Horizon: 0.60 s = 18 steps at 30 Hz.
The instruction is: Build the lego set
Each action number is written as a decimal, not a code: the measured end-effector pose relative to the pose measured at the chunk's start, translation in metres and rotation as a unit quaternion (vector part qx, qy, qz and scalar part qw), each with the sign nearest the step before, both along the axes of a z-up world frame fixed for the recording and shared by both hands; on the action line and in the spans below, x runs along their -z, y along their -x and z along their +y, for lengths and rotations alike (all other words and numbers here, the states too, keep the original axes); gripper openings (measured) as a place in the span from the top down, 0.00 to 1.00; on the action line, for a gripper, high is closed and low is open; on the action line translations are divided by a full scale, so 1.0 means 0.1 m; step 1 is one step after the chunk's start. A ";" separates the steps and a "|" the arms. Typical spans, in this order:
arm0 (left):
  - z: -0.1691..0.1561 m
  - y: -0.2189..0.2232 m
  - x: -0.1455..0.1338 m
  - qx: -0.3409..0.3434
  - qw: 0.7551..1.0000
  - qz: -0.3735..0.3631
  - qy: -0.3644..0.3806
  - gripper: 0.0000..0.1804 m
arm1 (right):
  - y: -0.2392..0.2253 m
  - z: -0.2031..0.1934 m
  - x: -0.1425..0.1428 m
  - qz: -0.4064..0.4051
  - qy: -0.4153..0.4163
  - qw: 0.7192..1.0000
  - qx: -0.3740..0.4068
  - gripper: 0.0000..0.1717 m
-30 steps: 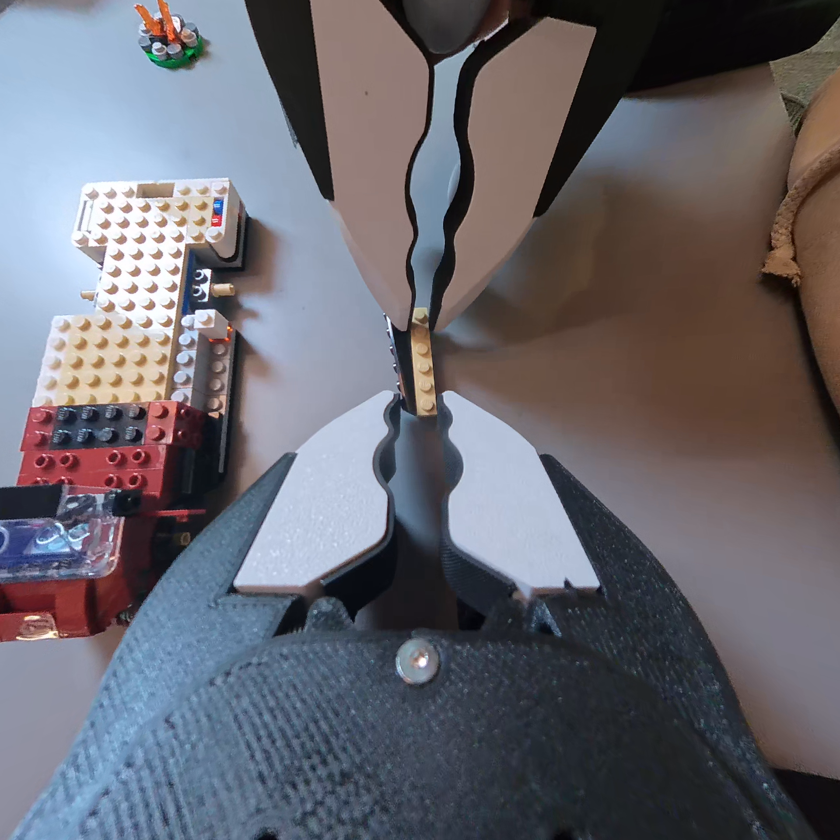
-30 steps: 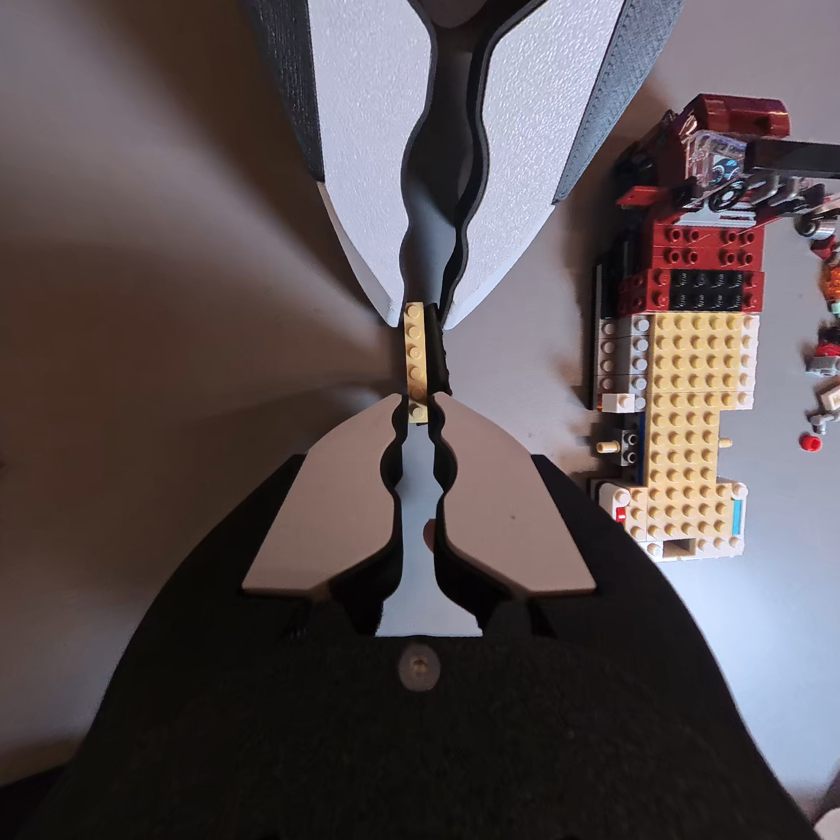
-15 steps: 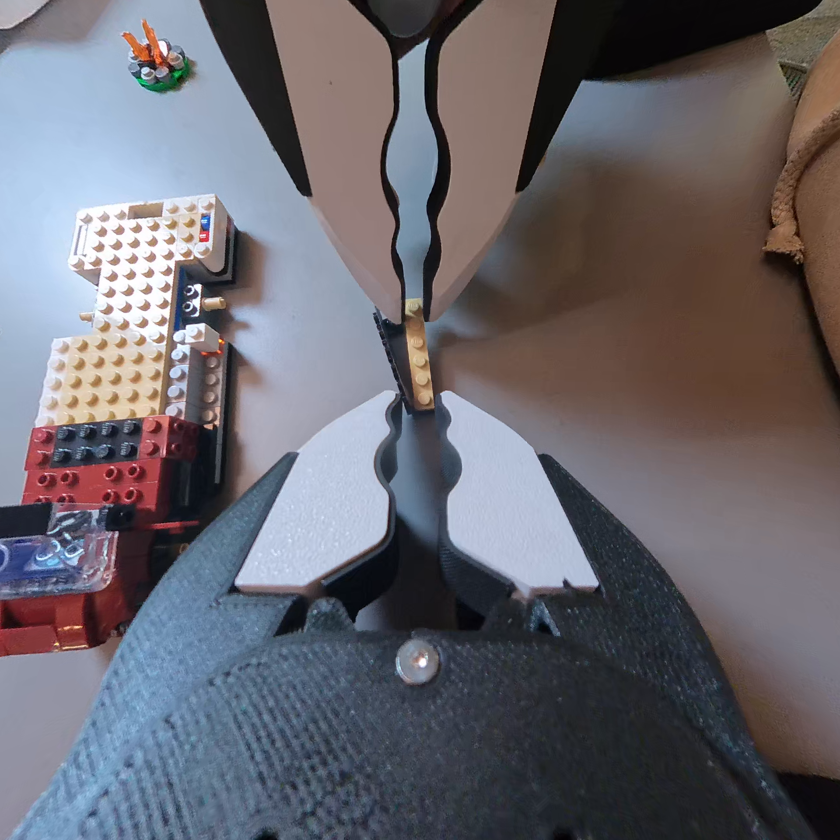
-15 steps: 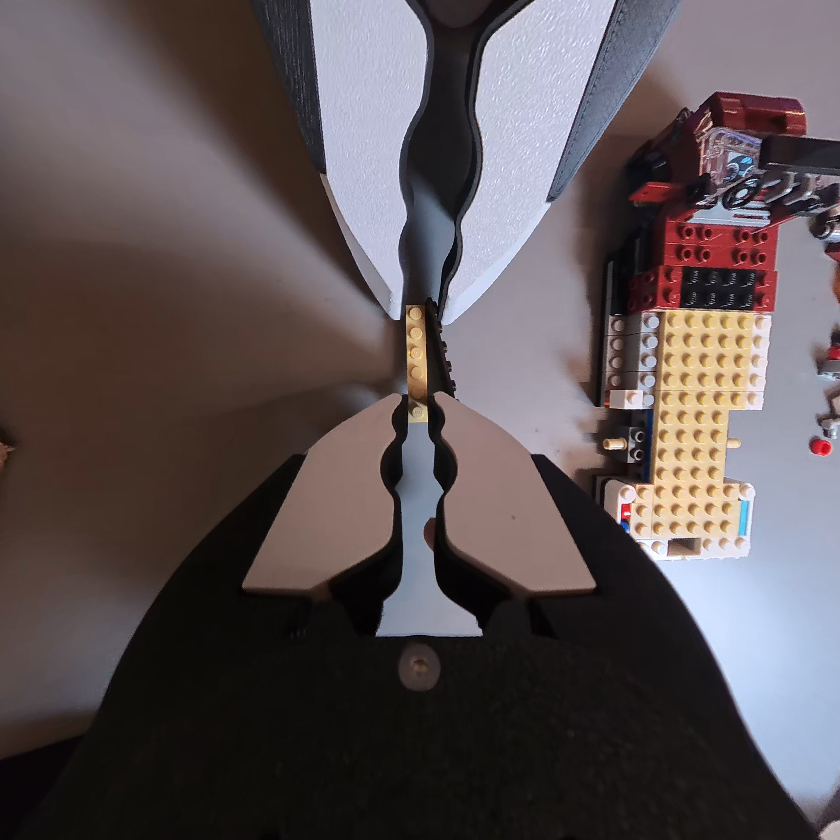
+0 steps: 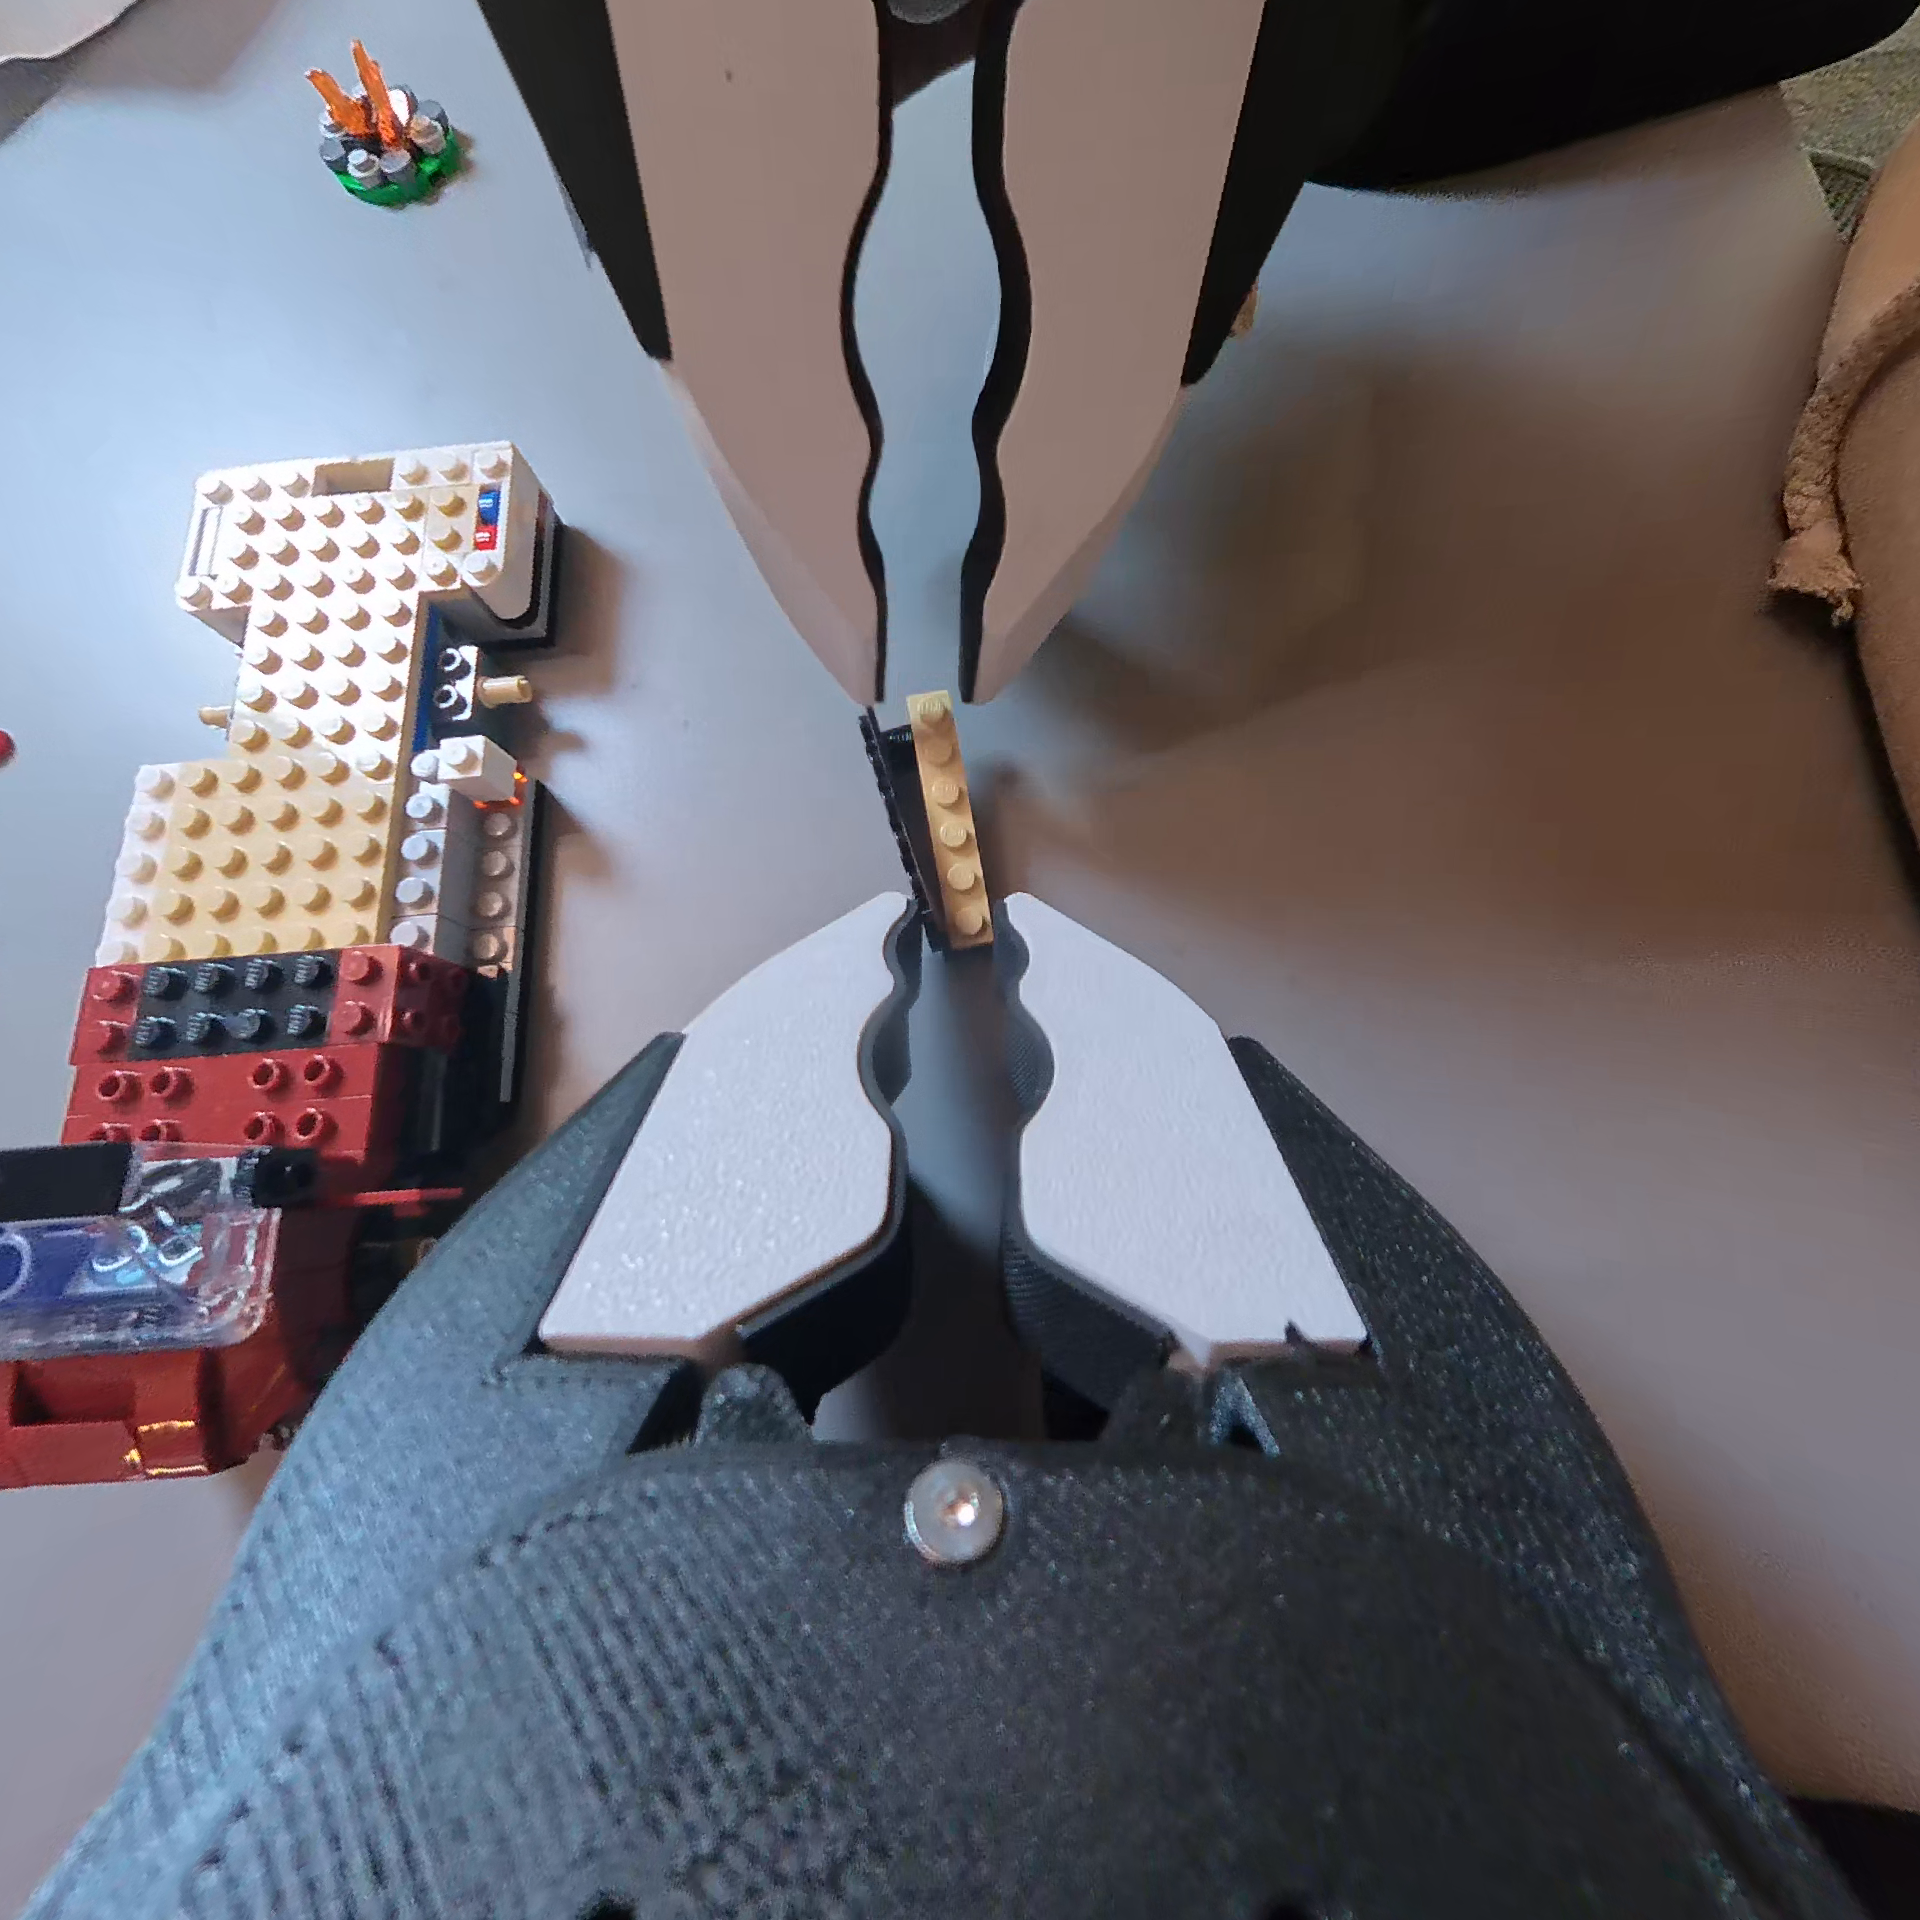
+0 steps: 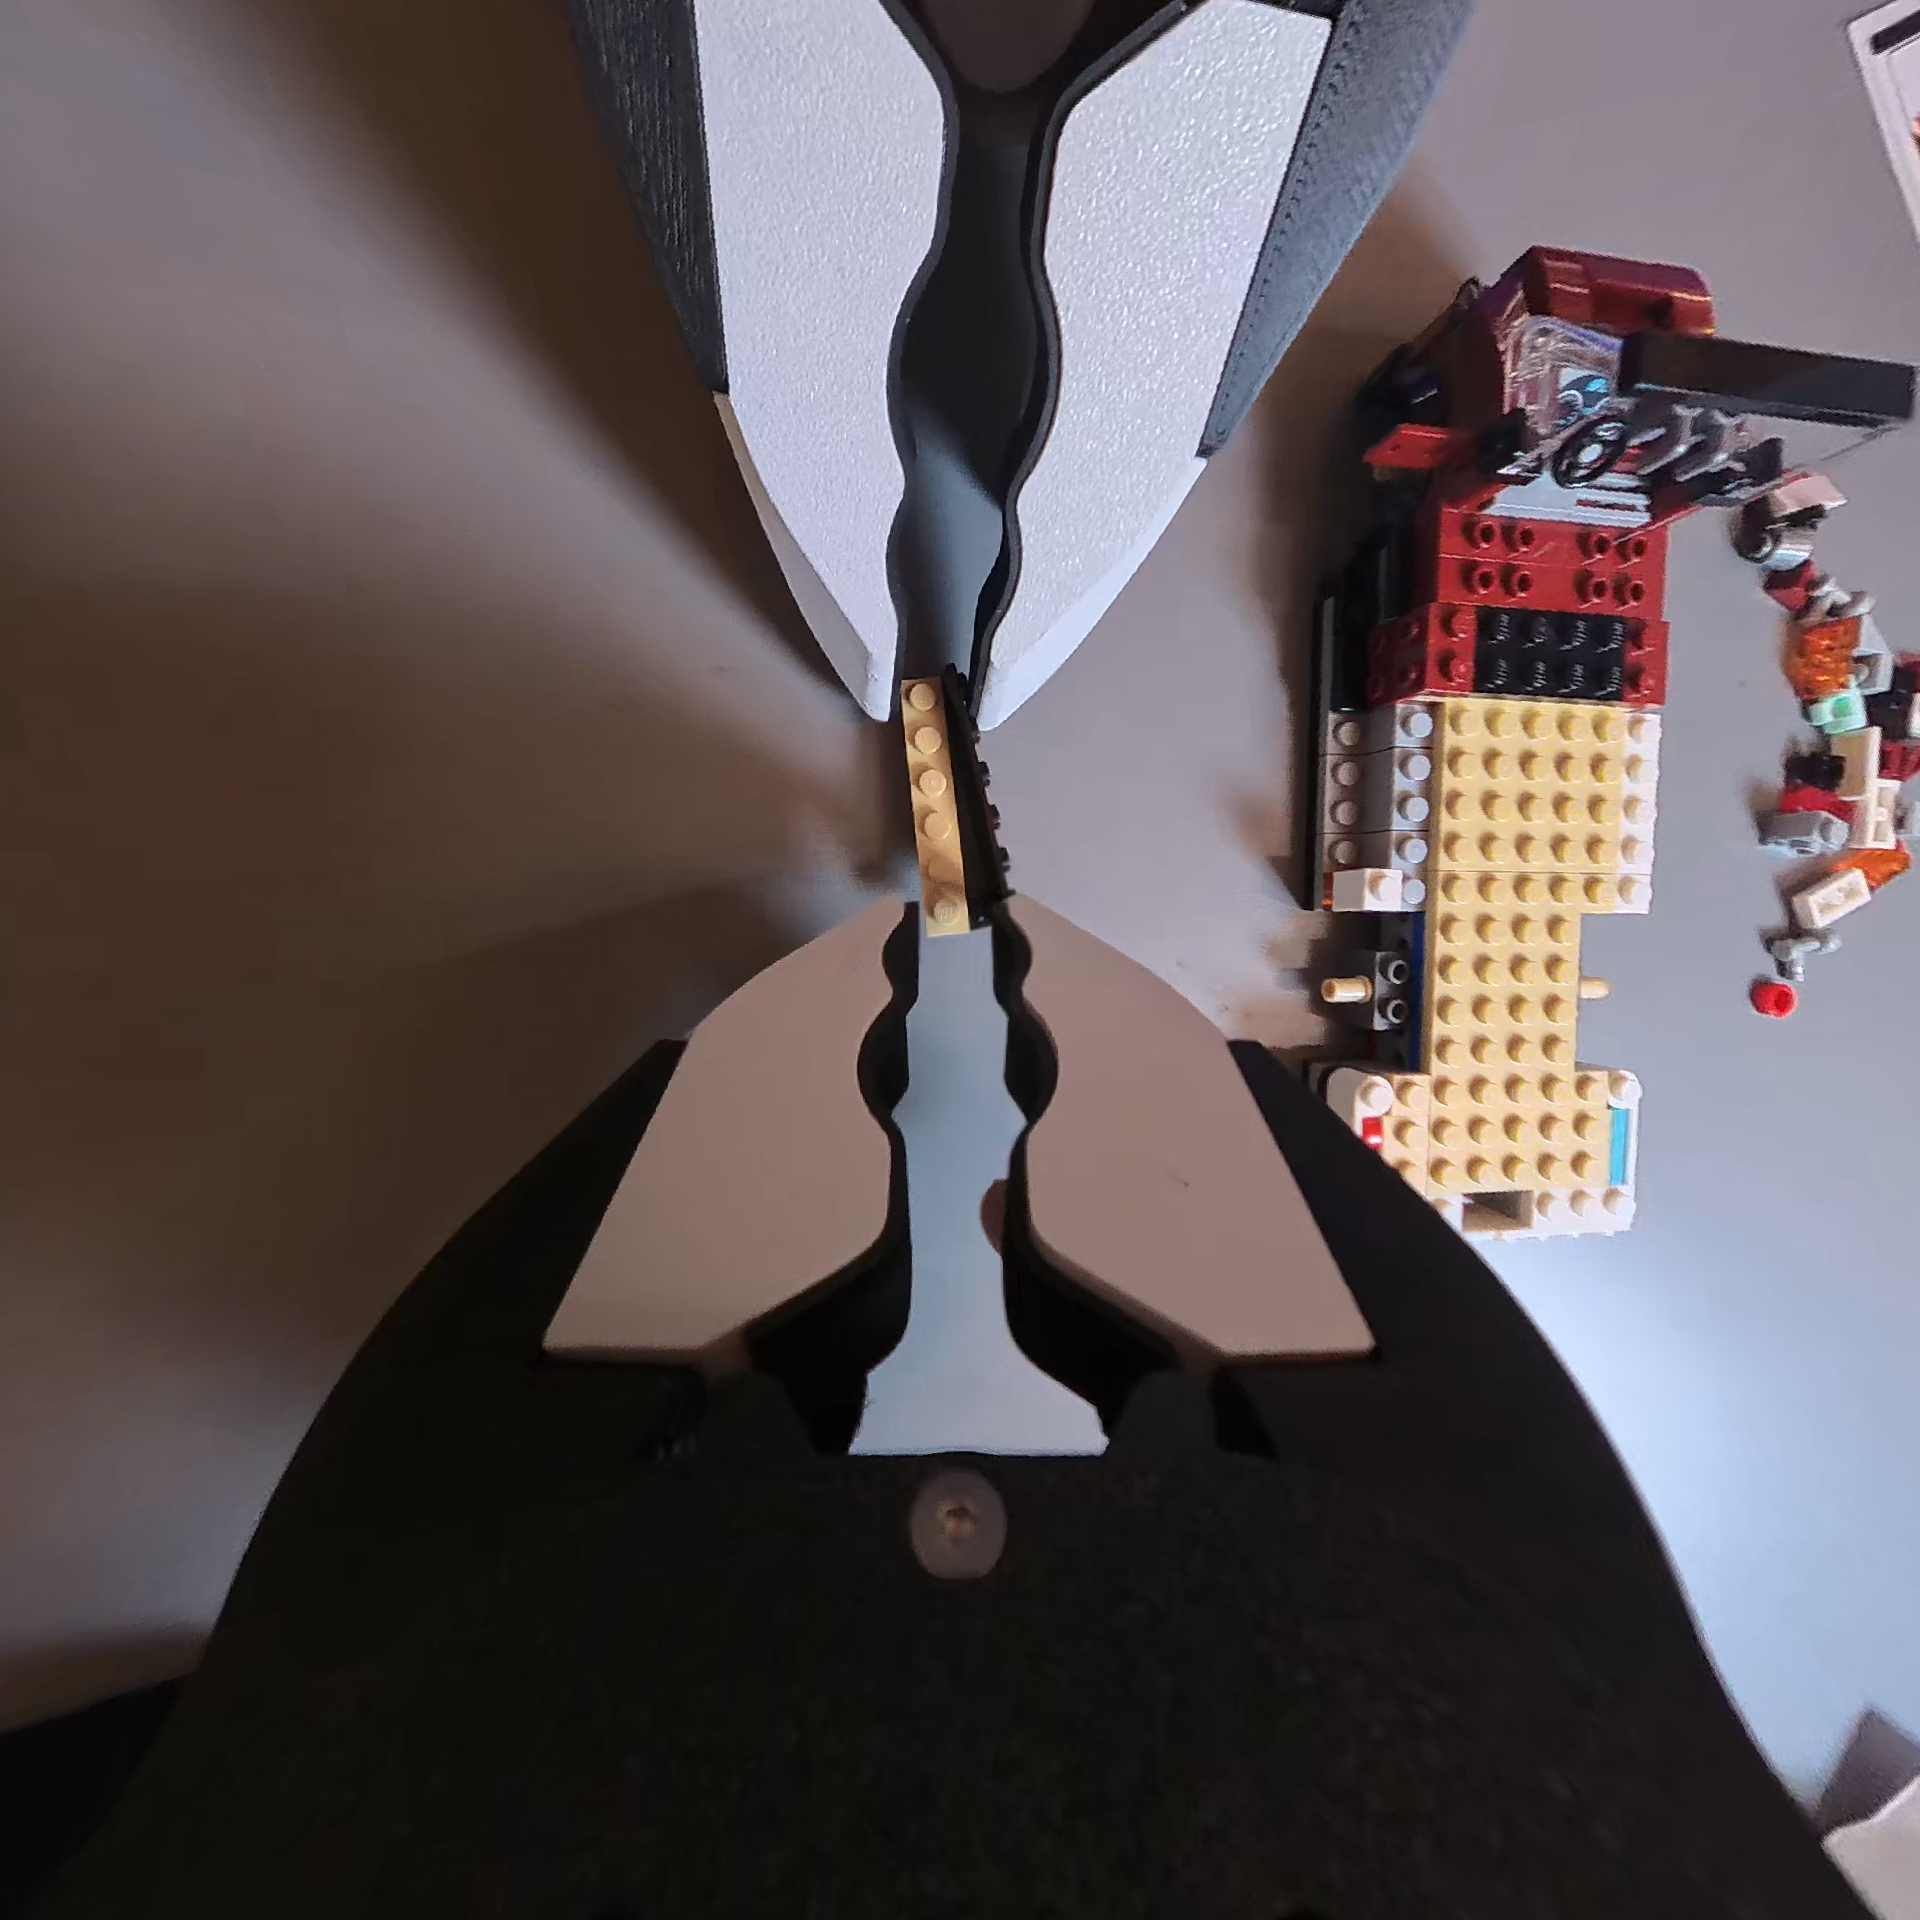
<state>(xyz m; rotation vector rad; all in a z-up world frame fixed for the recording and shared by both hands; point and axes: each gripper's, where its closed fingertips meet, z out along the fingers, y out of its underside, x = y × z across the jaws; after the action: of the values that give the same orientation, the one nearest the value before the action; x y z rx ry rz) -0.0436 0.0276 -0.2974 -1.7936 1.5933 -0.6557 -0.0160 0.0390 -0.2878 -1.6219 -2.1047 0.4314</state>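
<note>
A thin tan studded plate [image 5: 951, 821] with a black plate [image 5: 888, 790] stuck to its side hangs above the grey table. My left gripper [image 5: 958, 920] is shut on the near end of this pair. My right gripper [image 5: 925, 691] faces it from the other side, and its fingertips stand just clear of the far end. In the right wrist view, my right gripper [image 6: 951, 920] is open. The tan plate [image 6: 935, 800] lies between its pads with a gap on the left. The left gripper [image 6: 935, 701] pinches the other end.
A brick model in tan, white, dark red and black [image 5: 312, 727] lies on the table to the side, also in the right wrist view [image 6: 1507, 831]. A small green base with orange flames [image 5: 387, 135] and loose small pieces [image 6: 1839, 790] lie beyond it. Tan fabric [image 5: 1870, 520] is at the edge. The grippers are tip to tip, or close to it.
My right gripper's pads have spread and come off the plates' end. My left gripper keeps its hold, and the pair has tilted a little.
</note>
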 end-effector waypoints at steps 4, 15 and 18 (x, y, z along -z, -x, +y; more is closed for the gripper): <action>0.00 0.00 0.00 0.001 1.000 0.000 0.000 0.93 | -0.04 0.01 0.00 0.019 0.013 1.000 -0.007 0.85; 0.00 0.01 0.00 0.000 1.000 0.000 0.000 0.93 | 0.03 0.03 0.10 0.017 0.061 0.998 -0.023 0.93; 0.00 0.01 0.00 0.002 1.000 -0.003 0.003 0.93 | 0.03 0.03 0.12 0.014 0.068 0.997 -0.021 0.93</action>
<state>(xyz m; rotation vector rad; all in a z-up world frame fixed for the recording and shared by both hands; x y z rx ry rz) -0.0446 0.0271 -0.2970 -1.7916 1.5918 -0.6678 -0.0185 0.0415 -0.2994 -1.6371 -2.1338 0.6185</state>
